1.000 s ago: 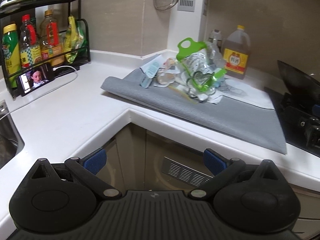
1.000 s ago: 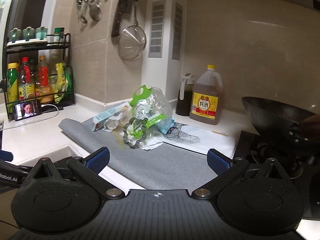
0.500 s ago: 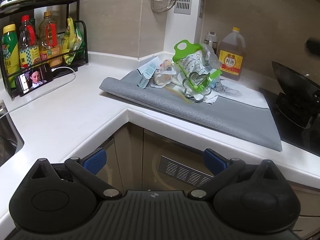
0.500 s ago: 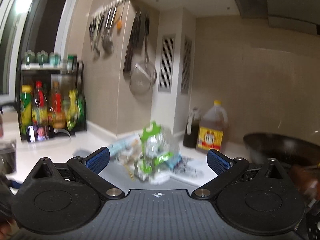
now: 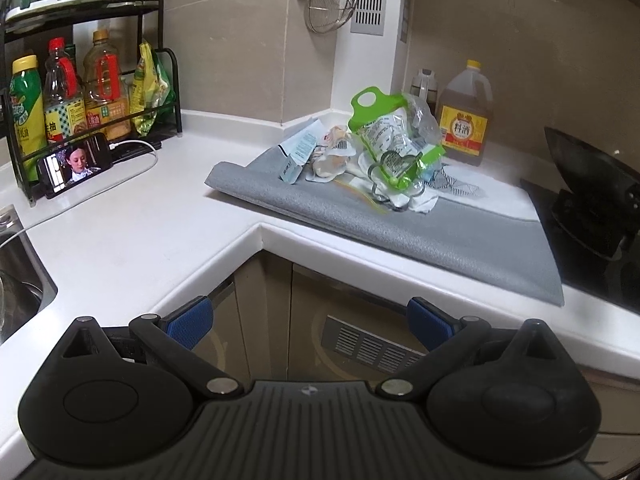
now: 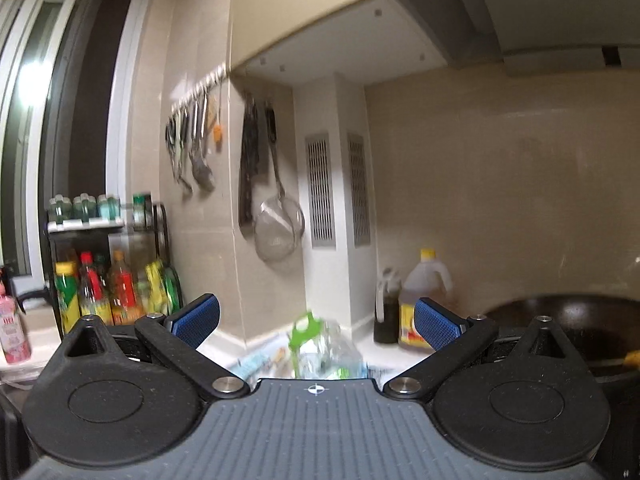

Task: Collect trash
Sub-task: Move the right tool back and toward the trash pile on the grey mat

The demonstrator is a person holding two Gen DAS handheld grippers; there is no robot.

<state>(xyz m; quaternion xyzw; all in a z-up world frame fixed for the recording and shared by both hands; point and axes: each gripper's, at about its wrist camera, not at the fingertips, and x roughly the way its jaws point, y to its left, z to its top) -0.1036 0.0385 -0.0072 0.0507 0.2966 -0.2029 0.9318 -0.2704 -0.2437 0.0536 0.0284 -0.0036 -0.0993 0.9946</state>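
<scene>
Still, trash pile point(image 5: 376, 160) on grey mat point(image 5: 420, 228).

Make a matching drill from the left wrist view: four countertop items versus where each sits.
Items:
1. phone
2. trash pile
3. cooking wine jug
4. strainer

Places:
A. hanging on the wall
B. on the grey mat
C. leaning against the condiment rack
D. by the wall behind the mat

Pairs: 1-C, 2-B, 3-D, 4-A
</scene>
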